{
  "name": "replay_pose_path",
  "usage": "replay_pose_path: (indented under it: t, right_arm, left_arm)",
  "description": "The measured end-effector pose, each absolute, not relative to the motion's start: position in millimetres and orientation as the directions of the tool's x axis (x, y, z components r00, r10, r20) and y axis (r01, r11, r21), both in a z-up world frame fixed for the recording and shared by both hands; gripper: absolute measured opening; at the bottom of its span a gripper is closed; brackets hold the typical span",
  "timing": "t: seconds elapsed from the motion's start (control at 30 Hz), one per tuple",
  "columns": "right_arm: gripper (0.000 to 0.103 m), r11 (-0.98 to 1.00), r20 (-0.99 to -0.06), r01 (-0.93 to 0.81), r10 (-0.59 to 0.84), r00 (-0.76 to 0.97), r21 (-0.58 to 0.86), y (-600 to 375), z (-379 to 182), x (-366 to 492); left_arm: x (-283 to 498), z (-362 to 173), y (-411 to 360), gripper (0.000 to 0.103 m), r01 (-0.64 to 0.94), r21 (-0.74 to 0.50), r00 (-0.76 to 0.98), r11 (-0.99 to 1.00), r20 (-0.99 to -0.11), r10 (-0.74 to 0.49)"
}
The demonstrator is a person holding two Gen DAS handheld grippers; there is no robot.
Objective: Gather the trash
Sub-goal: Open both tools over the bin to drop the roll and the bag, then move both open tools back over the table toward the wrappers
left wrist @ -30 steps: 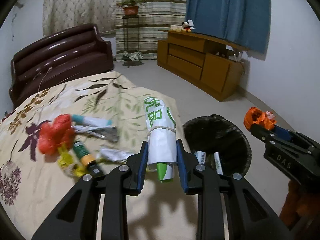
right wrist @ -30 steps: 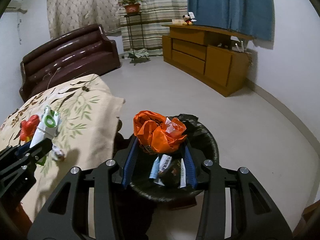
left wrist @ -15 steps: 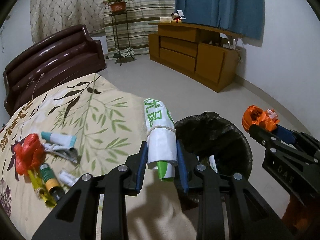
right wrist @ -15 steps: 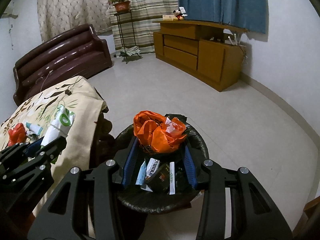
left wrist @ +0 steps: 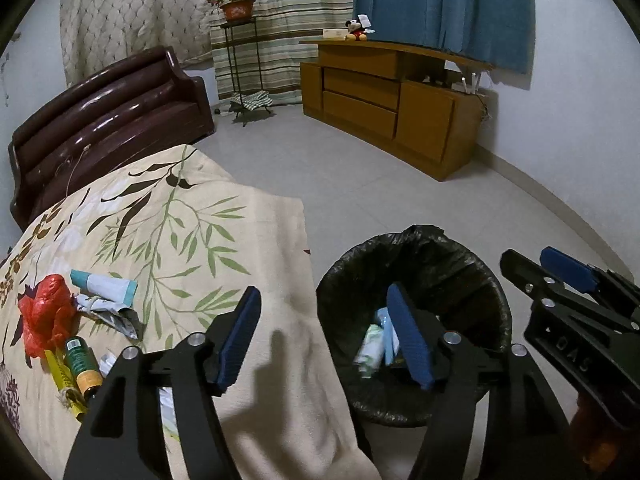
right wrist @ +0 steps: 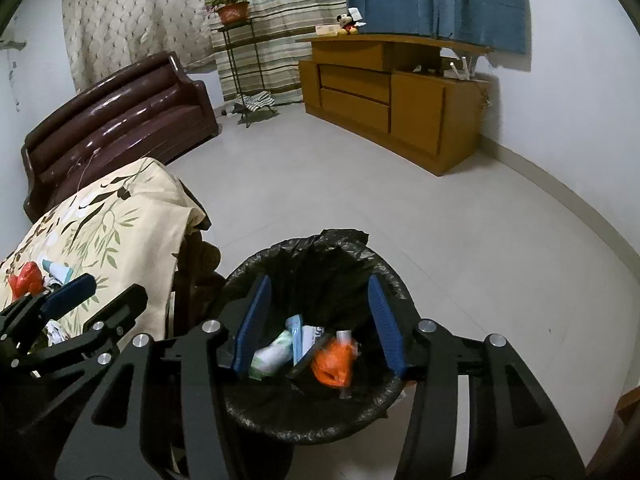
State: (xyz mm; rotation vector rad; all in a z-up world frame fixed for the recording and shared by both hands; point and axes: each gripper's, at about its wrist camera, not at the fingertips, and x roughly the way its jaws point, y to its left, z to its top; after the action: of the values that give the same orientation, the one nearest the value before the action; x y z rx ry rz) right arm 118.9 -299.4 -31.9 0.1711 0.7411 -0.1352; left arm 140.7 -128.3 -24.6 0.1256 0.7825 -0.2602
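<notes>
A round bin with a black liner (left wrist: pixel 460 256) (right wrist: pixel 316 428) stands on the floor beside the bed. Inside lie the white-and-green roll (right wrist: pixel 272 356) (left wrist: pixel 370 348) and the orange bag (right wrist: pixel 334 362), among other wrappers. My left gripper (left wrist: pixel 326 334) hangs over the bin's left rim, its jaws opening with nothing between them. Above the bin, my right gripper (right wrist: pixel 318 320) (left wrist: pixel 536 264) has its jaws opening too, also bare. On the bedspread (left wrist: pixel 180 240) lie a red bag (left wrist: pixel 44 316), a teal-and-white tube (left wrist: pixel 104 283), a crumpled wrapper (left wrist: pixel 108 312), a green can (left wrist: pixel 82 366) and a yellow packet (left wrist: pixel 60 376).
A dark brown sofa (left wrist: pixel 104 120) stands behind the bed. A wooden cabinet (left wrist: pixel 384 96) runs along the right wall, with a plant stand (left wrist: pixel 240 56) by the striped curtain. Pale tiled floor (right wrist: pixel 360 200) spreads beyond the bin.
Both grippers moved over the bin and opened. The white-and-green roll left the left gripper and the orange bag left the right; both now lie in the bin.
</notes>
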Motion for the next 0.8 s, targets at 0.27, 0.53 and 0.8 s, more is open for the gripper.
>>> replay_pose_path:
  t: [0.27,0.53,0.8]
  right_arm:
    - [0.057,0.978,-0.668,0.175,-0.054,0.742,0.115,-291,-24,103]
    - [0.058,0.987,-0.676,0.096,0.018,0.737,0.131,-252,-21,88]
    - [0.058,0.991,-0.693,0.005,0.091,0.715,0.134,-206,-24,82]
  left_arm:
    - [127,-13,-107,0.071,0.257,-0.01,0.687,0.966,-0.701,-0.19]
    - [103,-8,-58,0.072,0.184,-0.019,0.691,0.983,-0.708,-0.143]
    - [85,-10,0,0.072,0.047,-0.02,0.695,0.999,-0.717,-0.047]
